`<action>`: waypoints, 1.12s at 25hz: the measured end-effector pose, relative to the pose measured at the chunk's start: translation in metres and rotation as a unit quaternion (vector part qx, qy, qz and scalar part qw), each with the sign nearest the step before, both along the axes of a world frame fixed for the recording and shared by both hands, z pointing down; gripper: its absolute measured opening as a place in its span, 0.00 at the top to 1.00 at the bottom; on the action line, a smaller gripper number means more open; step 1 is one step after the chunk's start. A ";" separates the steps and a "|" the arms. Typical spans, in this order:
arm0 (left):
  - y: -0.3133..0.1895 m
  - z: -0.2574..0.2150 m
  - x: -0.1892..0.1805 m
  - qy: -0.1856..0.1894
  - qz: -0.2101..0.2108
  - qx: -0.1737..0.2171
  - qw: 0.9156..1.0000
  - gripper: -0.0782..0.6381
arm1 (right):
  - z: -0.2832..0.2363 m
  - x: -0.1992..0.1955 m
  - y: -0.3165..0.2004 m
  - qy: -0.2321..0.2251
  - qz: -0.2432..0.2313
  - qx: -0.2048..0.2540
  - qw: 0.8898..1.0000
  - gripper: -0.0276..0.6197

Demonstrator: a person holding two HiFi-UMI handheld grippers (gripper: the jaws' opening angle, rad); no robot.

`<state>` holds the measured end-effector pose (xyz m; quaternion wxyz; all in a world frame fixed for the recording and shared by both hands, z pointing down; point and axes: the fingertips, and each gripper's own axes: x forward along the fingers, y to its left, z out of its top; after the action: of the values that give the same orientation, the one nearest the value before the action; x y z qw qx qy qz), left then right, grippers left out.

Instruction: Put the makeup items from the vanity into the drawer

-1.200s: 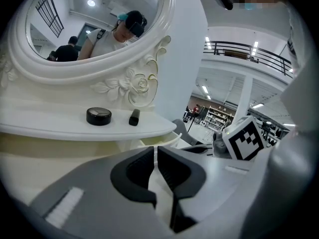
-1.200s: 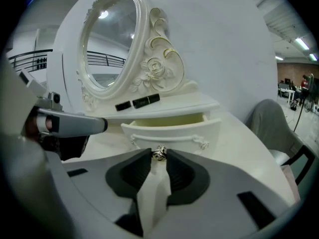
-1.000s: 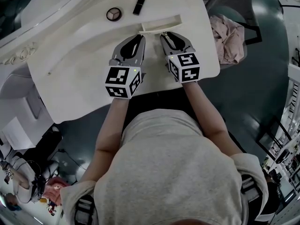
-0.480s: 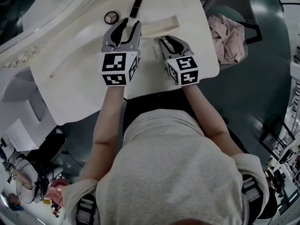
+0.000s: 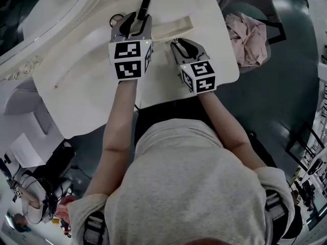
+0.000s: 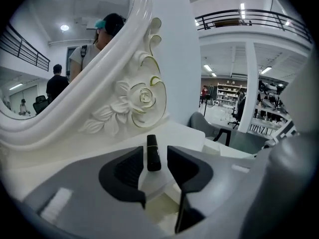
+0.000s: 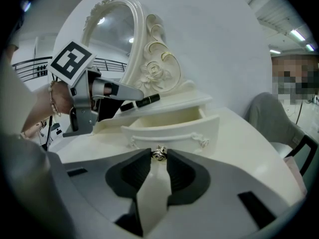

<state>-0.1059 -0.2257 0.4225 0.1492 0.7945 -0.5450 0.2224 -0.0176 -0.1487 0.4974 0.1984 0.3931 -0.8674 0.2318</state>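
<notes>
The left gripper [image 5: 138,18] has just been opening its jaws and they stand apart now, the slim black lipstick tube [image 6: 152,153] lying unpinched between them on the white vanity top [image 5: 76,65] behind the open cream-white drawer [image 7: 172,128]; the right gripper [image 7: 158,157] is clamped on that drawer's small silver rose-shaped knob [image 7: 159,152]

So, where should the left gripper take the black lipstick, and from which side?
Grip the lipstick across its middle, closing on its two long sides. It lies flat, pointing away from the left gripper, so come lengthwise from its near end, low over the vanity top. The jaws have just been opening; the tube shows between them, untouched.
</notes>
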 end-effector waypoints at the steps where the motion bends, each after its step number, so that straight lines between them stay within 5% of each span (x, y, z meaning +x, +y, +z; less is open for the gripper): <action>1: -0.002 0.001 0.000 -0.005 -0.002 -0.001 1.000 0.71 | 0.000 0.000 0.000 -0.002 0.001 -0.001 1.000 0.80; 15: -0.002 0.021 0.011 -0.049 0.032 -0.030 0.998 0.75 | 0.000 0.000 0.000 -0.018 0.004 -0.003 1.000 0.80; 20: 0.013 0.019 0.028 -0.002 0.095 -0.032 0.995 0.75 | 0.001 0.001 0.000 -0.019 0.002 -0.007 1.000 0.80; 28: 0.045 0.006 0.037 0.005 0.134 -0.014 0.991 0.75 | 0.001 0.000 0.000 -0.020 0.001 -0.009 1.000 0.80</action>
<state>-0.0684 -0.1809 0.4283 0.1317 0.8596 -0.4293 0.2437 -0.0173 -0.1484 0.4981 0.1842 0.3870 -0.8688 0.2481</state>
